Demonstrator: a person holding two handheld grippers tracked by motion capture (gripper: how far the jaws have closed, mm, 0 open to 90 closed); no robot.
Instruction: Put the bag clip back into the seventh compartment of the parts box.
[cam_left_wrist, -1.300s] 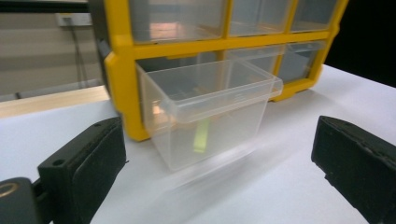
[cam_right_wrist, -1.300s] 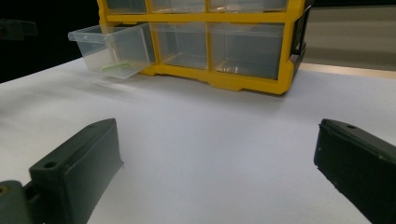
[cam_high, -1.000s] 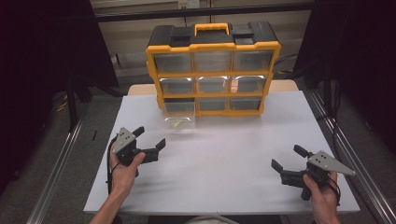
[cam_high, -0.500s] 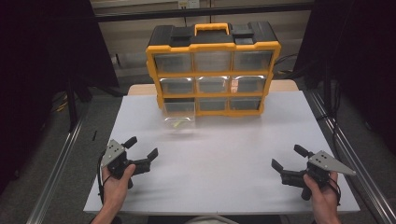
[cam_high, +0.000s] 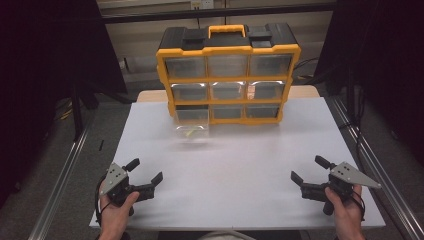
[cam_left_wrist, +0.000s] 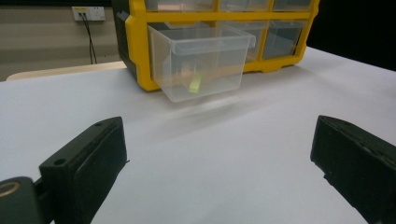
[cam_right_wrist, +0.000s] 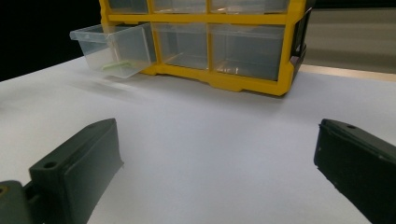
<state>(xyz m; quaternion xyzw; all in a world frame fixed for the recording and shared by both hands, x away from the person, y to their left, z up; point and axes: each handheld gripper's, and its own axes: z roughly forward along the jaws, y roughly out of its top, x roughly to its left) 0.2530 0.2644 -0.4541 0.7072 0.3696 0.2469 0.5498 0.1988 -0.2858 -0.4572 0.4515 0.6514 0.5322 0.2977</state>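
You rest both grippers, left (cam_high: 148, 181) and right (cam_high: 310, 176), low at the tabletop's (cam_high: 240, 165) near edge, fingers apart and empty, facing the clear drawer (cam_high: 191, 125) pulled out of the organizer's (cam_high: 228, 75) bottom-left slot, ready for access.

You've pulled your left gripper (cam_high: 146, 172) back from the drawer (cam_high: 191, 125) toward the table's (cam_high: 240, 165) near left corner, jaws apart.
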